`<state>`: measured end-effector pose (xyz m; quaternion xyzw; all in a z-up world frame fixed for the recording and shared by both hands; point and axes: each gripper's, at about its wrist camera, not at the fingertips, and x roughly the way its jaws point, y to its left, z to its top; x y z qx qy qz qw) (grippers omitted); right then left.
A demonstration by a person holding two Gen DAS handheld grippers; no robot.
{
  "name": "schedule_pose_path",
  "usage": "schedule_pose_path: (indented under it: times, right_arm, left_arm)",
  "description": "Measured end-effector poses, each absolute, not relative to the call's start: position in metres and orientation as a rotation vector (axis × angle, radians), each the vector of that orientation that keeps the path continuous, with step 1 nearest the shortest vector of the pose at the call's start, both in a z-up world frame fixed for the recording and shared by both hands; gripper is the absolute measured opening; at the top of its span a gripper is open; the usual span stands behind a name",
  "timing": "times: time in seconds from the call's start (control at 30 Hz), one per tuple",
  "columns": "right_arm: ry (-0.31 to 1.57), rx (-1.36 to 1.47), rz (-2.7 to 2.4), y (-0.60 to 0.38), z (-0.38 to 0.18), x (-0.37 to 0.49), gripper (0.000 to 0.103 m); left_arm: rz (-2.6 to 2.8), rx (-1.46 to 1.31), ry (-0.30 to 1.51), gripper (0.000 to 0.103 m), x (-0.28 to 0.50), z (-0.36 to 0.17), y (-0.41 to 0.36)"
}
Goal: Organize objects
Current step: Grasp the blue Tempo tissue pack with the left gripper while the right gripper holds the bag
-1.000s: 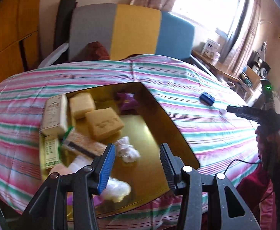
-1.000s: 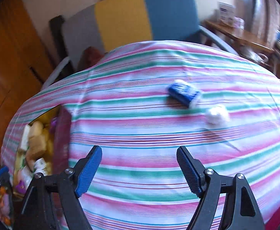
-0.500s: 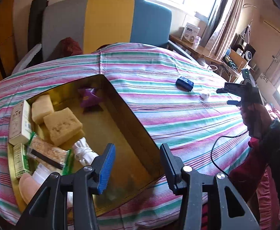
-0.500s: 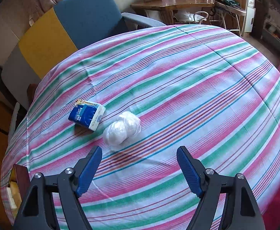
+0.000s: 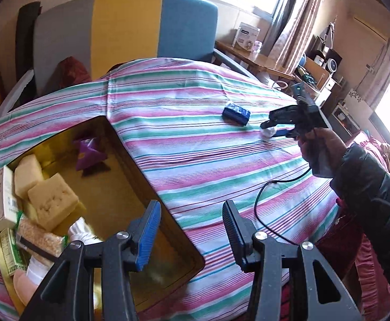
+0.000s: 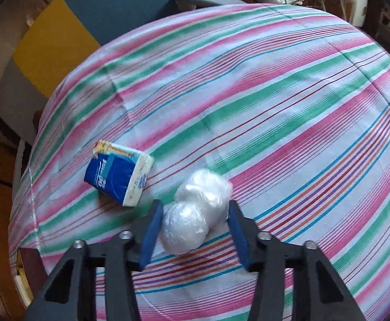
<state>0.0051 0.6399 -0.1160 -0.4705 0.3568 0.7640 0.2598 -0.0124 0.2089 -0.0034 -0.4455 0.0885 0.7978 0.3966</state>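
A white plastic-wrapped bundle [image 6: 197, 214] of two balls lies on the striped tablecloth [image 6: 275, 107]. My right gripper [image 6: 195, 208] straddles it, its jaws closing, and both blue pads touch its sides. A blue tissue pack [image 6: 117, 174] lies just left of the bundle. In the left wrist view the right gripper [image 5: 271, 131] is far right, with the tissue pack [image 5: 236, 113] beside it. My left gripper [image 5: 190, 214] hangs open and holds nothing over the near right corner of the gold tin [image 5: 141, 171]. The tin holds a purple packet [image 5: 89, 155], yellow blocks [image 5: 51, 203], boxes and white bundles.
A grey, yellow and blue chair [image 5: 128, 32] stands behind the table. A wooden side table [image 5: 256, 58] with a white box is at the back right. A black cable [image 5: 269, 187] trails over the cloth below the person's hand [image 5: 320, 147] and dark sleeve.
The right gripper came down over the white bundle and its jaws narrowed onto it. The left gripper's view swung right, so the tin now sits further left.
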Motion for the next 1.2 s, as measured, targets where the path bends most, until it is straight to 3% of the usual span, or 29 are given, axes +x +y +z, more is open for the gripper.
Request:
schedule_pose_path:
  times: [0.33, 0.6, 0.8, 1.0, 1.13, 1.2]
  right_arm:
    - [0.580, -1.359, 2.191, 0.601, -0.090, 0.029, 0.035]
    - [0.686, -1.296, 2.129, 0.625, -0.094, 0.048, 0.036]
    - [0.716, -1.264, 2.119, 0.632, -0.089, 0.050, 0.036]
    - [0.754, -1.191, 2.123, 0.637, -0.079, 0.058, 0.036]
    - [0.782, -1.145, 2.122, 0.642, -0.074, 0.065, 0.036]
    - [0.788, -1.124, 2.127, 0.643, -0.071, 0.066, 0.036]
  left_arm:
    - [1.910, -1.127, 0.219, 0.048, -0.023, 0.005, 0.274]
    - [1.795, -1.308, 0.127, 0.049, -0.054, -0.025, 0.353]
    - [1.764, -1.435, 0.050, 0.065, -0.085, -0.055, 0.414]
    - [1.773, -1.515, 0.038, 0.067, -0.114, -0.081, 0.473]
    - [1.779, -1.573, 0.000, 0.079, -0.131, -0.097, 0.502]
    - [1.782, -1.598, -0.008, 0.079, -0.137, -0.104, 0.514]
